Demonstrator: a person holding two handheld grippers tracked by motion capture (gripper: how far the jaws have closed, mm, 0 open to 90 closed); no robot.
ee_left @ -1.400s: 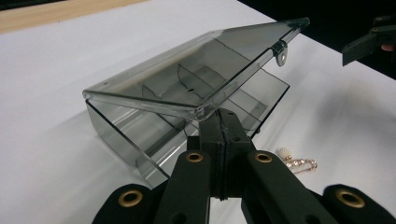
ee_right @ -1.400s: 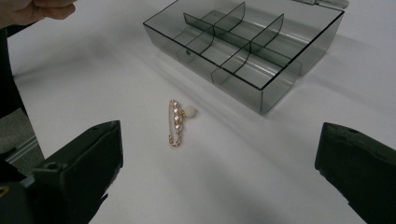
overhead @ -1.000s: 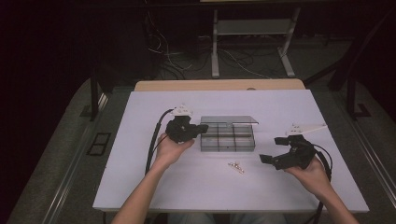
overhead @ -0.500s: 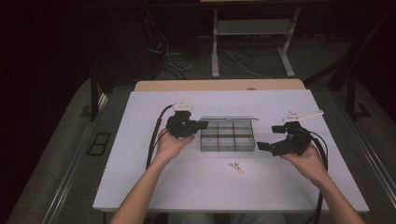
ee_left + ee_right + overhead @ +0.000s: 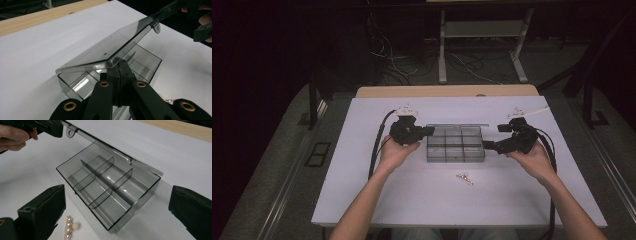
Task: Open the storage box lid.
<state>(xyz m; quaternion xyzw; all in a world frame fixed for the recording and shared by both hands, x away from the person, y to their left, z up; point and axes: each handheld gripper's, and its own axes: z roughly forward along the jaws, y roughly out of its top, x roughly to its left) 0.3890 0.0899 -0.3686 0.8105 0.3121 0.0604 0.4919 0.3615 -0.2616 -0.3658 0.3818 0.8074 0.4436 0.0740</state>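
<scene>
A clear plastic box (image 5: 455,146) with several compartments (image 5: 100,187) sits mid-table, its hinged lid (image 5: 110,47) tilted up. My left gripper (image 5: 426,131) is at the box's left end, its jaws (image 5: 119,72) shut on the lid's near corner, holding the lid raised. The same gripper (image 5: 43,127) grips the lid edge at the top left of the right gripper view. My right gripper (image 5: 494,137) is open at the box's right end, close to it. Its wide-apart jaws (image 5: 116,202) frame the box without touching it. A small gold and pearl trinket (image 5: 464,177) lies on the table in front of the box.
The white tabletop (image 5: 362,175) ends at a wooden strip (image 5: 447,91) along the far edge. Black cables (image 5: 379,140) trail from both grippers. Beyond the table stand a metal frame (image 5: 442,50) and loose cables on a dark floor.
My right gripper has moved away from the person and leftward, closing in on the box's right end. The left gripper has stayed put with the lid in its jaws.
</scene>
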